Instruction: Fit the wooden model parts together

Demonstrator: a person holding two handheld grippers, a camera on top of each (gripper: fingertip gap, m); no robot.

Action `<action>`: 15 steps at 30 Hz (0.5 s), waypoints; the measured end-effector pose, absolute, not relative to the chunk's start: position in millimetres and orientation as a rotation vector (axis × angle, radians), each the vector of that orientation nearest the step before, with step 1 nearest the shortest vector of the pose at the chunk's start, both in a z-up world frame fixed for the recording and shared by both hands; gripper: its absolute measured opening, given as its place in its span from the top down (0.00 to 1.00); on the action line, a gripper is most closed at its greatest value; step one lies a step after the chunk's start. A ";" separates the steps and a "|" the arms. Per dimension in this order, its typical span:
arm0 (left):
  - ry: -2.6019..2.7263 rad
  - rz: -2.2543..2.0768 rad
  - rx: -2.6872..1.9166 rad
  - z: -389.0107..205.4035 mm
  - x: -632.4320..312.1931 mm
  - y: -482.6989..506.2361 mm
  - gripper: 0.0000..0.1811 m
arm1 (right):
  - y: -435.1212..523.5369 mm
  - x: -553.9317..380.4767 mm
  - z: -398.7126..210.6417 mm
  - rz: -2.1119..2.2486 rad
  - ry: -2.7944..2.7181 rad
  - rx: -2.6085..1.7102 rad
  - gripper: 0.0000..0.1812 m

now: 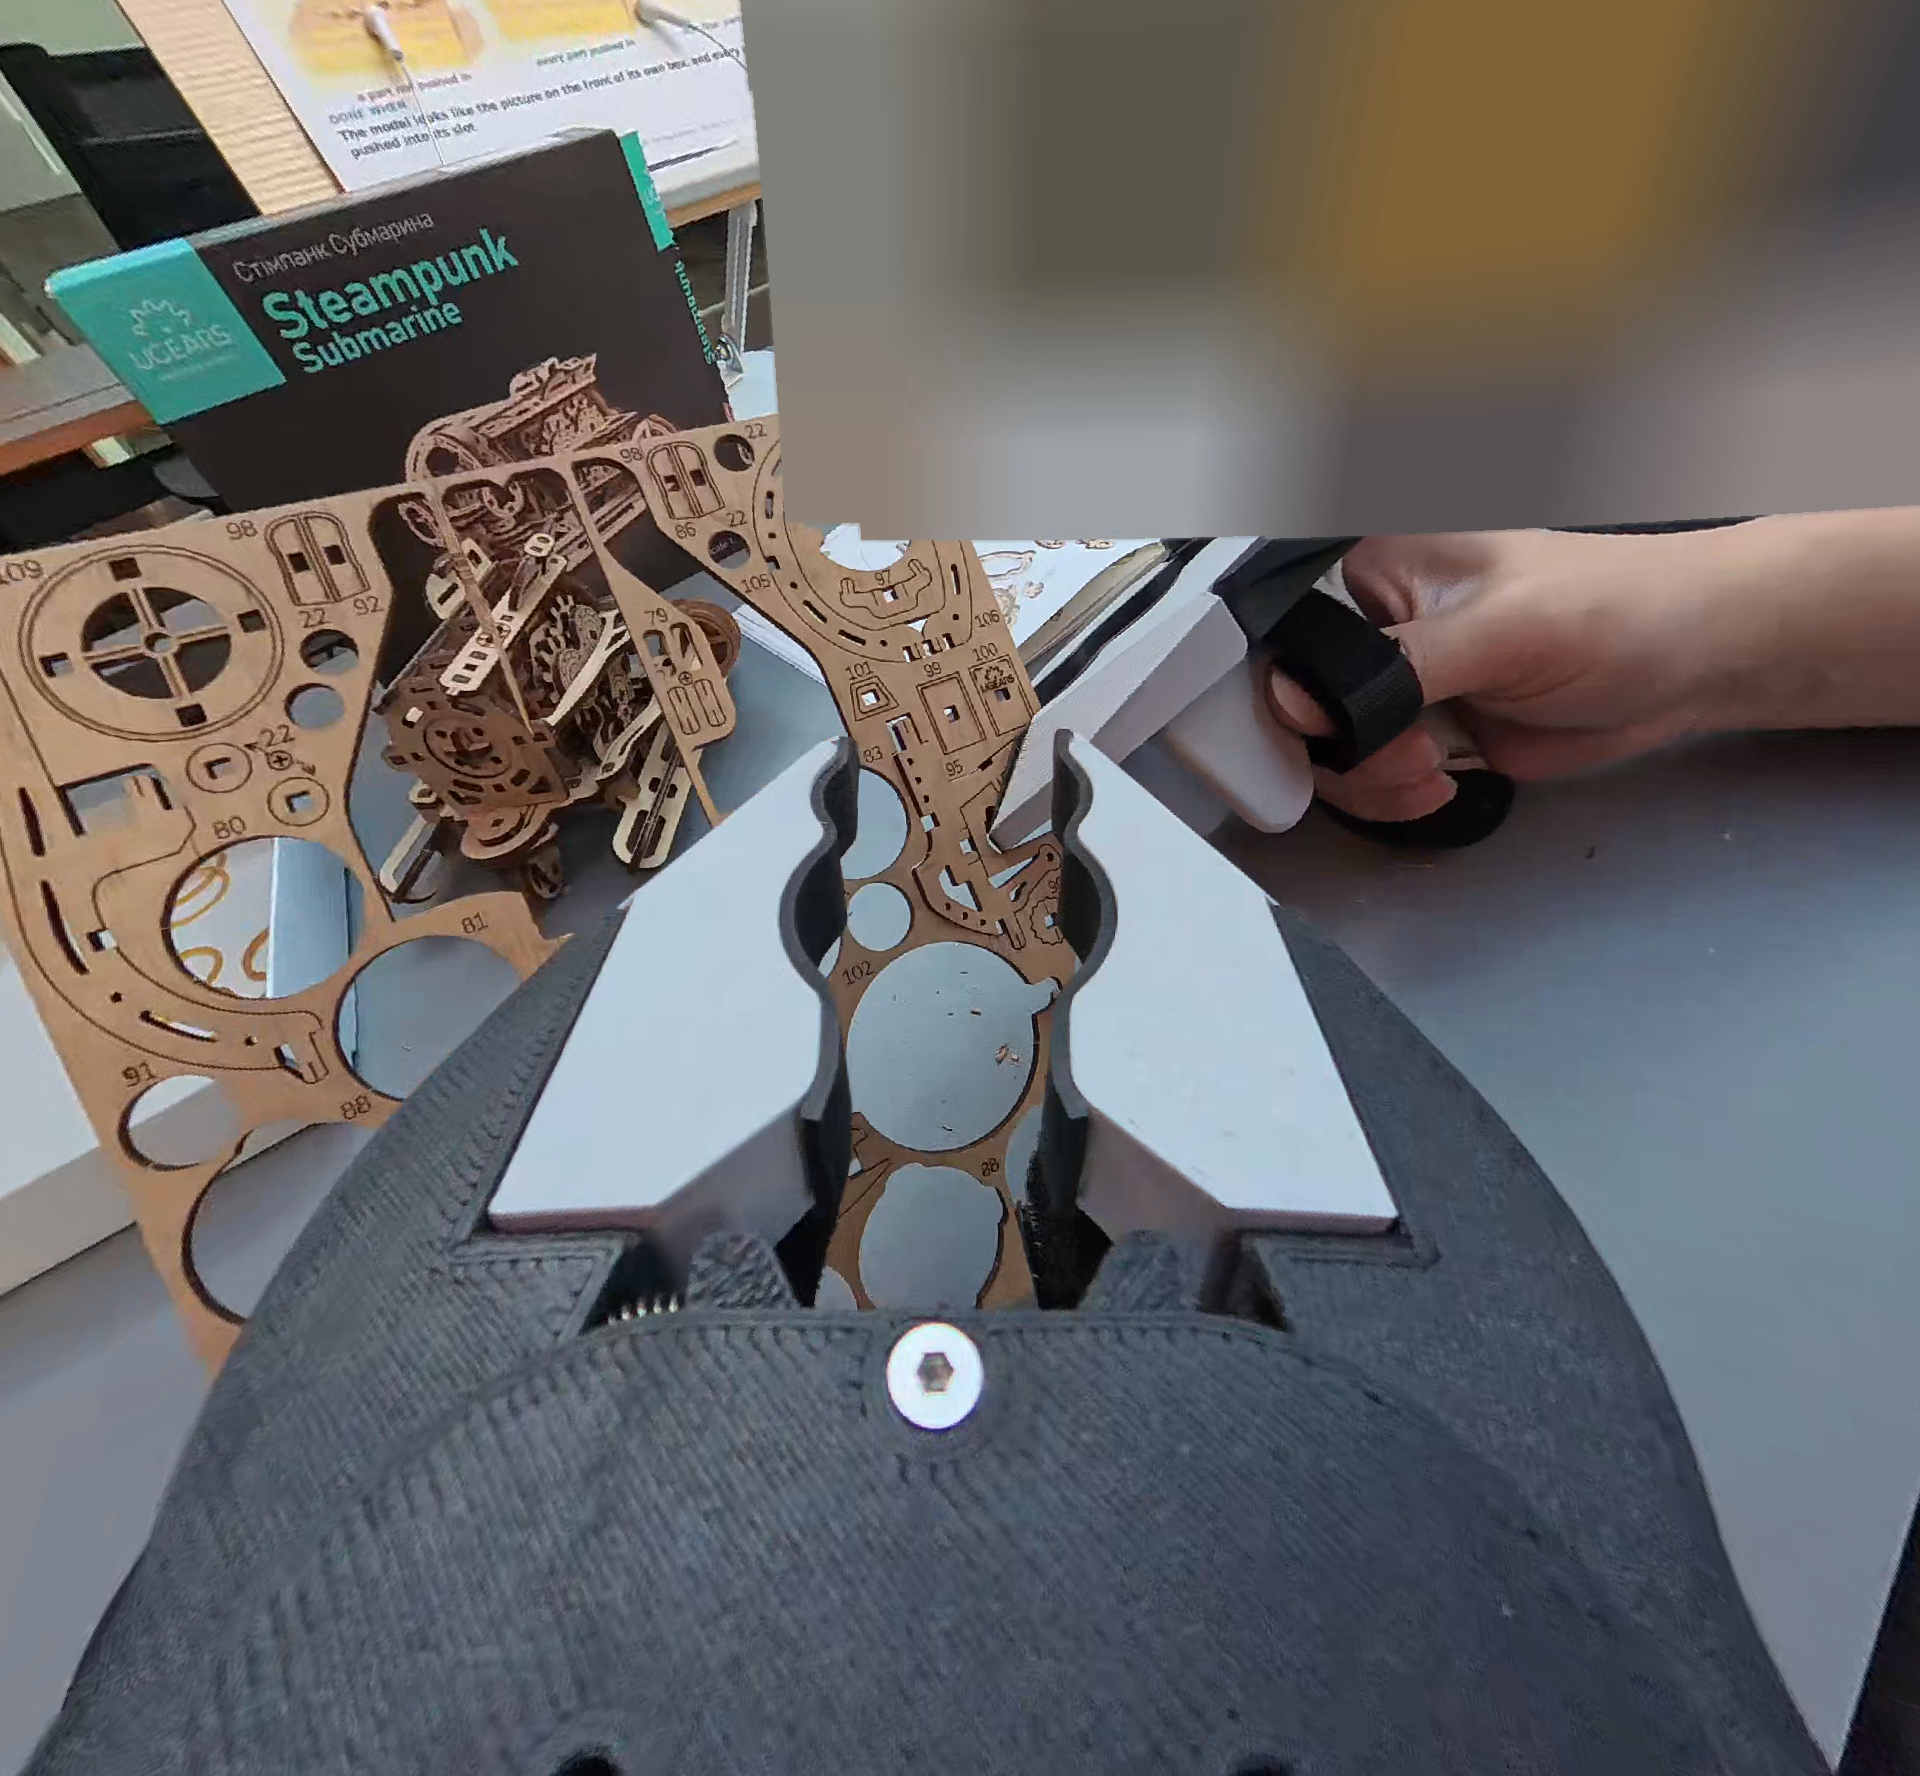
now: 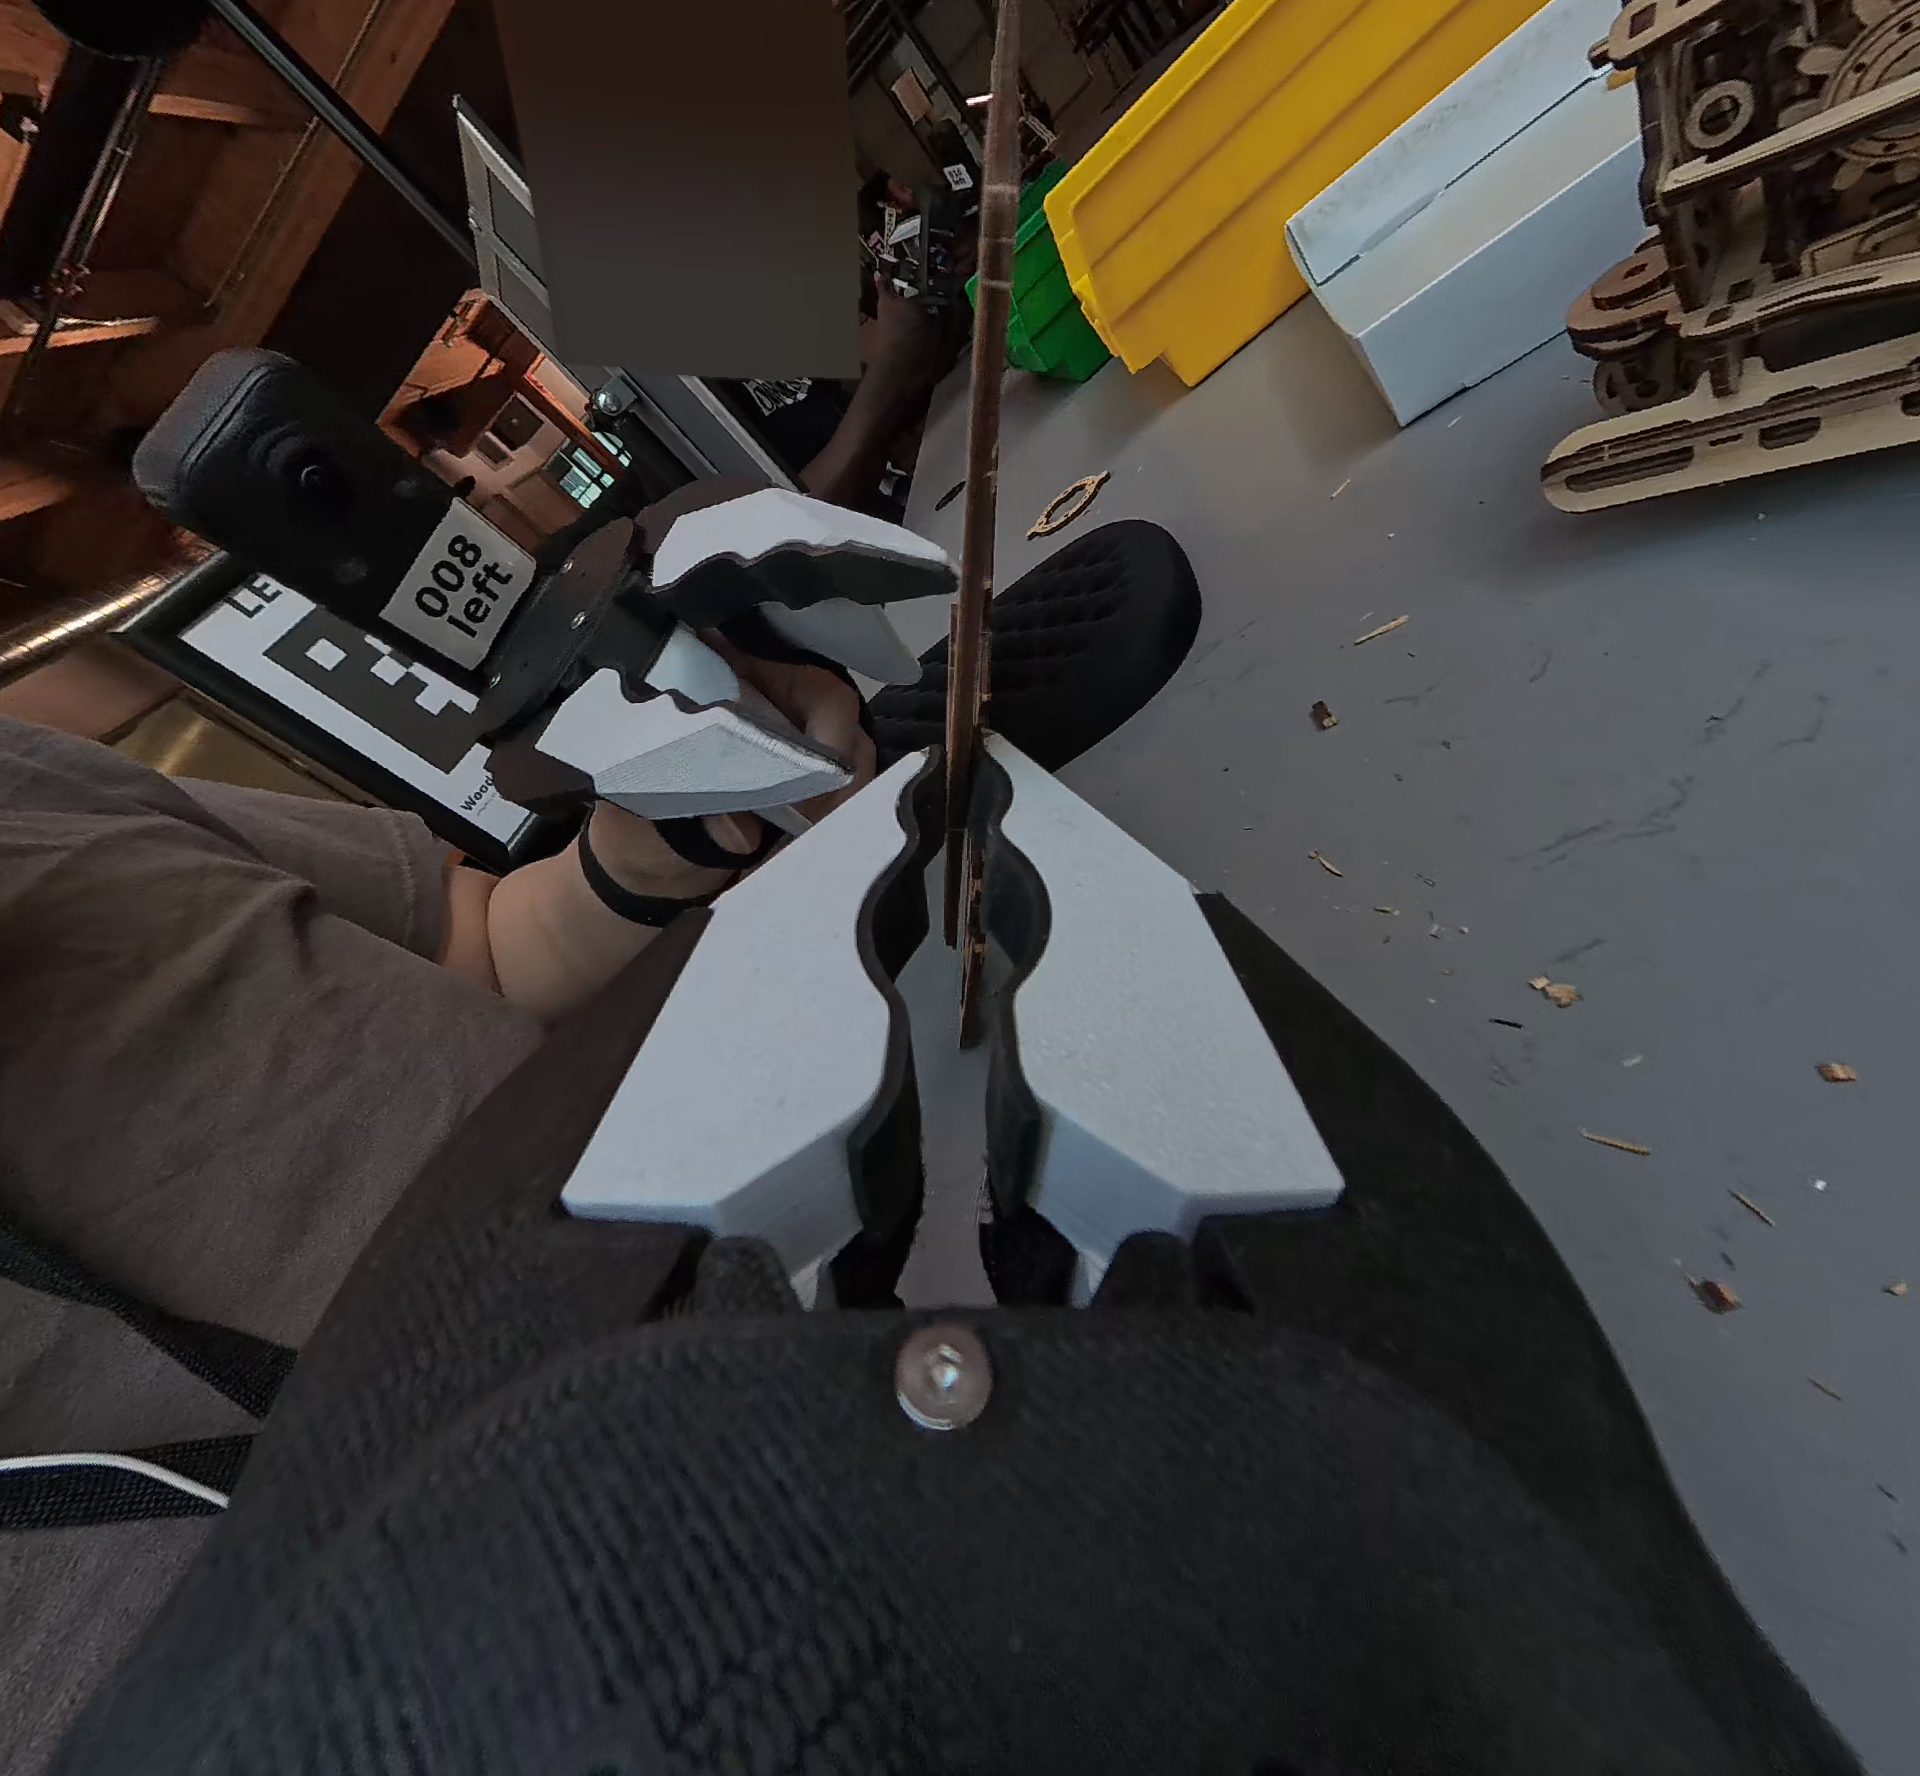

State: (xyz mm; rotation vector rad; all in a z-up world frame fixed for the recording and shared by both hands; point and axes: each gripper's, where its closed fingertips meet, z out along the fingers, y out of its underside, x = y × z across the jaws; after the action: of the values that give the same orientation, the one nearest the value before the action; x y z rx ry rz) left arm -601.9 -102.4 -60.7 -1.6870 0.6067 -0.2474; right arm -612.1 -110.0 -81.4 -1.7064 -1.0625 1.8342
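Observation:
A laser-cut wooden parts sheet [image 1: 208,791] stands upright on the grey table, with many parts punched out. In the right wrist view it is edge-on [image 2: 987,376]. My right gripper [image 2: 966,776] is shut on the sheet's edge; in the left wrist view it reaches in from the right [image 1: 1006,807]. My left gripper [image 1: 954,758] is open and empty, facing the sheet's flat side close up. It shows left of the sheet in the right wrist view [image 2: 902,672]. The partly built wooden model [image 1: 520,718] stands behind the sheet, and at top right in the right wrist view [image 2: 1766,220].
The dark kit box [image 1: 436,324] and an instruction poster [image 1: 468,12] stand behind the model. A yellow bin [image 2: 1247,168], green bin [image 2: 1039,313] and white box [image 2: 1455,272] line the table's far side. A black round pad [image 2: 1081,625], a small wooden ring [image 2: 1065,505] and wood chips lie on the table. Less than 4 cm separates the two grippers' tips.

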 end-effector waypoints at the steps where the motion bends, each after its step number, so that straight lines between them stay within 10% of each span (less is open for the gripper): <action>1: 0.592 -0.253 -1.701 -62.4 -604.4 -100.6 0.84 | -110.2 -612.0 -82.4 1.832 -1.066 -1.714 0.99; 15: 0.648 -0.302 -1.829 -81.2 -610.8 -103.5 0.91 | -111.5 -609.7 -83.1 1.896 -1.091 -1.737 0.98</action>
State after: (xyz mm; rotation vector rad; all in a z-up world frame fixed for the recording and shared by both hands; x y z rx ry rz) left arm -610.8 -103.5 -81.2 -1.8286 0.6481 -0.3016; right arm -609.7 -111.5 -83.1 -1.7367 -1.0915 1.8964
